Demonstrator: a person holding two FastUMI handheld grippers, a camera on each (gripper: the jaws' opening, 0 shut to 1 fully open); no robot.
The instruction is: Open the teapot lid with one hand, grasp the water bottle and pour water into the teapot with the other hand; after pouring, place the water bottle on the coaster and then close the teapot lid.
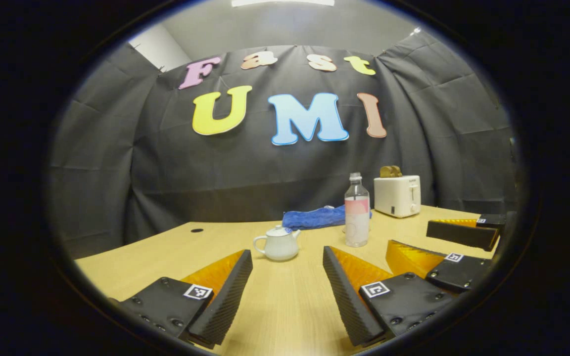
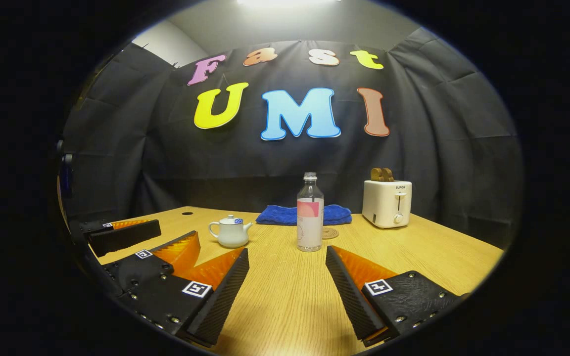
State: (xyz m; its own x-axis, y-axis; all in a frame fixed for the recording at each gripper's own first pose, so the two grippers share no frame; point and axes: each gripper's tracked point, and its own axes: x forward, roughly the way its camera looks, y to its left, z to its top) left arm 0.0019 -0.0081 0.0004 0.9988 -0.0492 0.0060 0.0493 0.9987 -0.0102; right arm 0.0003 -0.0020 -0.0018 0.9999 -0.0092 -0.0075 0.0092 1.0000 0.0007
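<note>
A small white teapot (image 1: 279, 244) with its lid on stands on the wooden table (image 1: 275, 306), straight ahead of my left gripper (image 1: 288, 259), which is open and holds nothing. A clear water bottle (image 1: 356, 210) with a pink label stands upright to its right. In the right gripper view the bottle (image 2: 309, 212) is straight ahead of my open right gripper (image 2: 287, 257), with the teapot (image 2: 229, 231) to the left. A round coaster (image 2: 330, 233) lies just behind the bottle. The right gripper (image 1: 443, 242) also shows off to the left gripper's right, the left gripper (image 2: 166, 237) off to the right gripper's left.
A folded blue towel (image 2: 305, 214) lies at the back of the table. A white toaster (image 2: 387, 203) with bread in its slots stands at the back right. A small dark hole (image 1: 197, 230) is in the tabletop at the back left.
</note>
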